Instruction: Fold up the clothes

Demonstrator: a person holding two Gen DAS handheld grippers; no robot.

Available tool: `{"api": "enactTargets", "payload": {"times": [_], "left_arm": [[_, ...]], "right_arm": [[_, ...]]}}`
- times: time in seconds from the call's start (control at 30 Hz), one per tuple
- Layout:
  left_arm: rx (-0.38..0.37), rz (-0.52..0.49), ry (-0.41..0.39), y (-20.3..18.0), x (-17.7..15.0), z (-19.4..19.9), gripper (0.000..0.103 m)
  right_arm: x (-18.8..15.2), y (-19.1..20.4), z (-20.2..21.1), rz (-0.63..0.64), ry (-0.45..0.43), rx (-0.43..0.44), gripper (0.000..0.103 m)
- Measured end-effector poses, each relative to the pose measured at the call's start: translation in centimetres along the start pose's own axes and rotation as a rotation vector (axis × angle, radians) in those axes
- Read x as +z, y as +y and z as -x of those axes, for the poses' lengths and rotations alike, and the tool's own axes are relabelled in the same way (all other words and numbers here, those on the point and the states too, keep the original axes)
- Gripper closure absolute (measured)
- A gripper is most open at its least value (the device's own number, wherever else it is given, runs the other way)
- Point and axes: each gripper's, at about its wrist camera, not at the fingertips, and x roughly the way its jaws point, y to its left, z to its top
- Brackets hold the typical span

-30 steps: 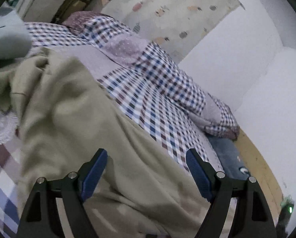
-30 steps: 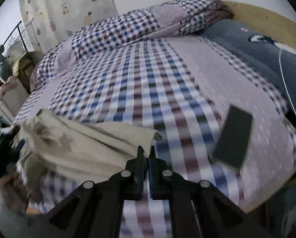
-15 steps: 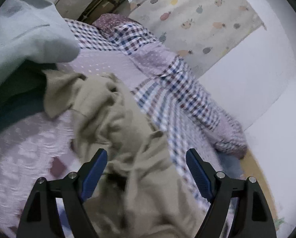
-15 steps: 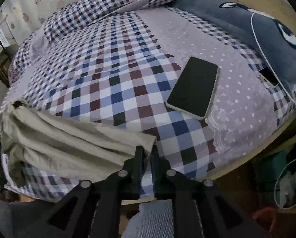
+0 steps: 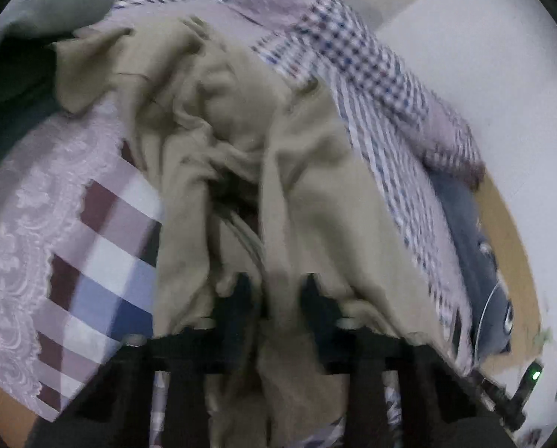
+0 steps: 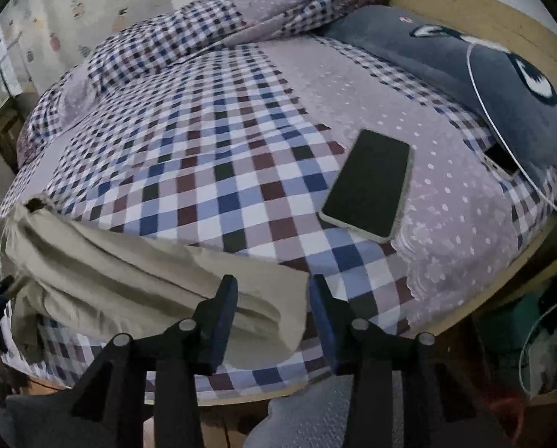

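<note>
A crumpled beige garment point(image 5: 315, 171) lies on the checked bed sheet point(image 5: 106, 257), bunched and creased in the left wrist view. My left gripper point(image 5: 276, 291) is shut on a fold of it, and cloth drapes over both fingers. In the right wrist view the same beige garment point(image 6: 129, 283) stretches flat along the bed's near edge. My right gripper point(image 6: 272, 298) stands open around its right end, with the cloth lying loose between the fingers.
A black phone point(image 6: 368, 190) lies face up on the sheet, right of the garment. A dark blue pillow point(image 6: 465, 67) with a white cable point(image 6: 480, 100) and a second phone point(image 6: 502, 160) sits at the far right. A rolled checked duvet point(image 6: 203, 33) lines the far side.
My left gripper has closed from wide open onto the beige garment. My right gripper has opened and let go of the garment's end, which now rests on the bed.
</note>
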Motion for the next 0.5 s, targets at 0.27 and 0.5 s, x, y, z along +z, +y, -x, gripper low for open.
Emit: {"api": "enactTargets", "payload": {"times": [0.27,0.5], "left_arm": [[-0.197,0.175,-0.423,2.9,0.7,8.4,0.101],[0.02,0.337,-0.5,5.9,0.3,9.8,0.076]], "right_arm": [[1.1,1.0,0.5,0.048,-0.044,0.027,0.061],[4.0,5.5,-1.4,0.138,-0.048,0.132,0.058]]}}
